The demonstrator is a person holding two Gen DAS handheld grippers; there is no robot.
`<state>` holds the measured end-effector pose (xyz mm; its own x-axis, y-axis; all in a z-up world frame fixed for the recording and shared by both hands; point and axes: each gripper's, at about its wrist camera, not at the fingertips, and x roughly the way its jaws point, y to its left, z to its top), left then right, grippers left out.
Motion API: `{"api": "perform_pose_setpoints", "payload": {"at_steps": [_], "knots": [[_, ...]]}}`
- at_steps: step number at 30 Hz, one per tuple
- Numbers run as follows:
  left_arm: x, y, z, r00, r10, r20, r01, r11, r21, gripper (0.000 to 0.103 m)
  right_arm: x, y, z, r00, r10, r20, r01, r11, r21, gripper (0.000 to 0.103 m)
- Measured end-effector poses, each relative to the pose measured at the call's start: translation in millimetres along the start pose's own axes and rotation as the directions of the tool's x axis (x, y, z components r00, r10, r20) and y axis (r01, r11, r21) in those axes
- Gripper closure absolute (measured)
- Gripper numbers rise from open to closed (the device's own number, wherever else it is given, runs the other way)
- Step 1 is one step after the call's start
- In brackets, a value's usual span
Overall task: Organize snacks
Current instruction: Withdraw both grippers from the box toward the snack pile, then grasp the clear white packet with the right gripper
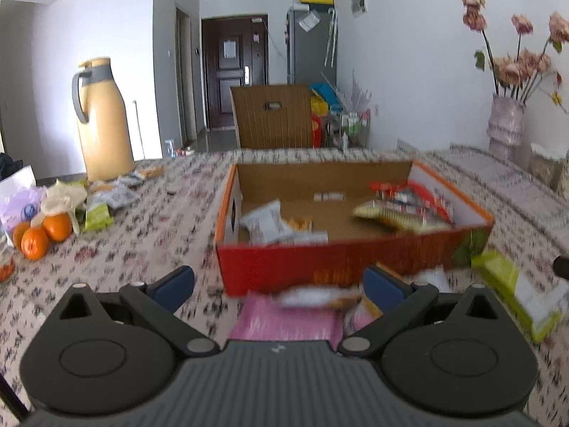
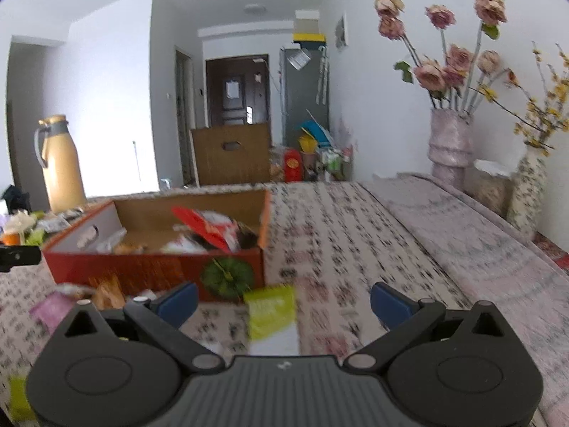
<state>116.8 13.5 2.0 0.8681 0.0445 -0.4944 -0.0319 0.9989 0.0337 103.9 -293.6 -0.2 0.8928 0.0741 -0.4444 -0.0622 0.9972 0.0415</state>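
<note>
Snack-sorting partway done: several packets already lie in the box [image 1: 355, 259] mid-table, while a pink packet [image 1: 284, 320] and green packet [image 2: 272, 311] wait at its near wall and more sit by the oranges [image 1: 39, 236] at the left edge. Left gripper [image 1: 279, 284] and right gripper [image 2: 284, 302] both spread wide, holding nothing.

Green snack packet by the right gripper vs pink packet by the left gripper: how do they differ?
The lime-green snack packet lies on the tablecloth past the box's right front corner; the flat pink snack packet lies before the box's front wall. Another wrapper overlaps the pink one; nothing covers the green one. Shared: both are outside the red cardboard box, each between an open gripper's fingers, ungrasped.
</note>
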Motion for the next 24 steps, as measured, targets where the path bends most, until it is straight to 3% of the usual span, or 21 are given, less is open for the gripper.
{"api": "perform_pose_setpoints", "payload": {"at_steps": [9,16,24], "knots": [[0.5,-4.2,-24.2,0.997,-0.028,-0.078,0.027,1.0,-0.012,0.0,-9.8,-21.8,-39.4,0.99,-0.075,-0.12,0.079,0.996,0.033,0.0],[1.0,-12.0,-25.8,0.995,-0.031,-0.094,0.031,1.0,-0.006,0.0,-10.0,-31.5,-42.6,0.99,-0.097,-0.097,0.103,0.993,0.059,0.0],[1.9,-13.3,-24.8,0.994,-0.021,-0.103,0.02,1.0,-0.005,0.0,9.1,-50.1,-35.9,0.989,-0.091,-0.113,0.102,0.99,0.095,0.026]]}}
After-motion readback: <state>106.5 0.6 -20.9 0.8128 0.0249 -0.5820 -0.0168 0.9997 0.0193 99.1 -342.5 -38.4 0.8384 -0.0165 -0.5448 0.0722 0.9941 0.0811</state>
